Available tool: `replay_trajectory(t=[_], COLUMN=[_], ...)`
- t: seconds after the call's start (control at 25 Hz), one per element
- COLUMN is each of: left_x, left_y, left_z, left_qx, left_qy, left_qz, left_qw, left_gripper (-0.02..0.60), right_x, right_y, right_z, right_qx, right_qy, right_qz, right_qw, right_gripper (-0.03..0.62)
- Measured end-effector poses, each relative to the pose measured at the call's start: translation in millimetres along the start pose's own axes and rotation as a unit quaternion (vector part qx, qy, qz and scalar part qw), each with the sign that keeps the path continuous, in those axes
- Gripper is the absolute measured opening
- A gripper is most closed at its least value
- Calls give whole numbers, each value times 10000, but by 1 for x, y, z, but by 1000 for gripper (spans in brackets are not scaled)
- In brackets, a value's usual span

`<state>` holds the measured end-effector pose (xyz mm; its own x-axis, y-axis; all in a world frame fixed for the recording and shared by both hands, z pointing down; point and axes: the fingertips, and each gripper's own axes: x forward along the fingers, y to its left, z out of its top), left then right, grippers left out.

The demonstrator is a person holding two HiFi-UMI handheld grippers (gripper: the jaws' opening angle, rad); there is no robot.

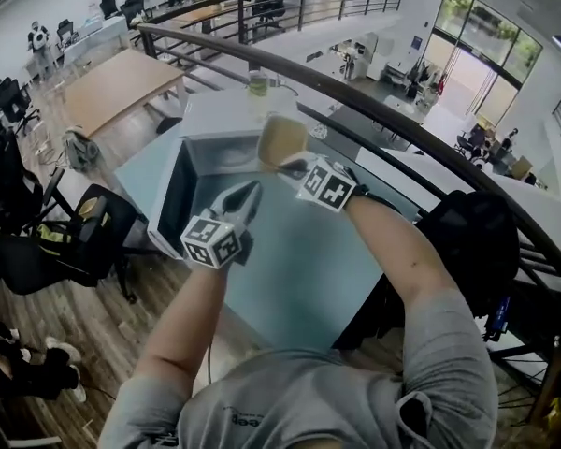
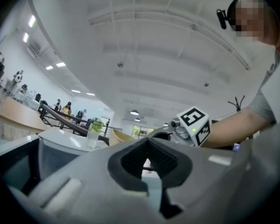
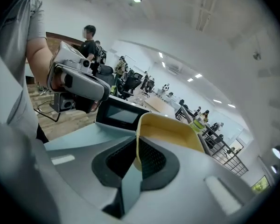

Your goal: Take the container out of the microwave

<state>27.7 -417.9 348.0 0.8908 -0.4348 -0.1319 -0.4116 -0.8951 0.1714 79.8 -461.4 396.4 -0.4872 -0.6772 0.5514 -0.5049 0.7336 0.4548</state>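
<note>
Container: tan, open-topped, held in the air by its rim. In my head view it sits over the microwave's upper front edge, outside the cavity. My right gripper view shows its near wall rising between the jaws.
Right gripper: clenched on the container's thin rim, with one pad inside the wall and one outside. It tilts downward, and its marker cube faces my head camera.
Left gripper: jaws drawn together with nothing between them. It hangs just beside the right gripper, in front of the microwave's opening, and touches nothing.
Microwave: white, at the table's far left corner. Its door is swung open to the left and the cavity is exposed.
Bottle: clear with greenish contents, upright on the microwave's top near its back edge, apart from the container.
Table: pale blue, its near half bare beneath my two forearms.
Railing: dark metal, curving past the table's far edge.
</note>
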Motion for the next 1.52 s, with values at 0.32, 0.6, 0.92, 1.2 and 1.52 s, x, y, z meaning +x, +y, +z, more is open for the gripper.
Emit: replay_trajectory(t=[0.32,0.6,0.92,1.2,1.52], left_x=[18,34,46,39,18], left_y=[-87,-148,-220,-266,-276], left_z=[70,122,159,164,178], left_qx=[398,671,1063,1261,1337], left_qy=[-112,-444,-754,-769,-791], left_qz=[-423,-122,290,687,613], left_qw=[9982,9967,9910,9866,9860], left_gripper=[15,15,15,15,15], right_x=[-120,-206,-281,-320,-329], right_y=[-13,-23,-24,-10,4], right_z=[25,37,51,44,80], right_qx=[-75,-635,-1209,-1439,-1509], right_qy=[-26,-243,-797,-894,-1150], right_qz=[-454,-431,-290,-9,-51], right_qw=[9989,9968,9890,9855,9818], right_gripper=[18,18,18,18,18])
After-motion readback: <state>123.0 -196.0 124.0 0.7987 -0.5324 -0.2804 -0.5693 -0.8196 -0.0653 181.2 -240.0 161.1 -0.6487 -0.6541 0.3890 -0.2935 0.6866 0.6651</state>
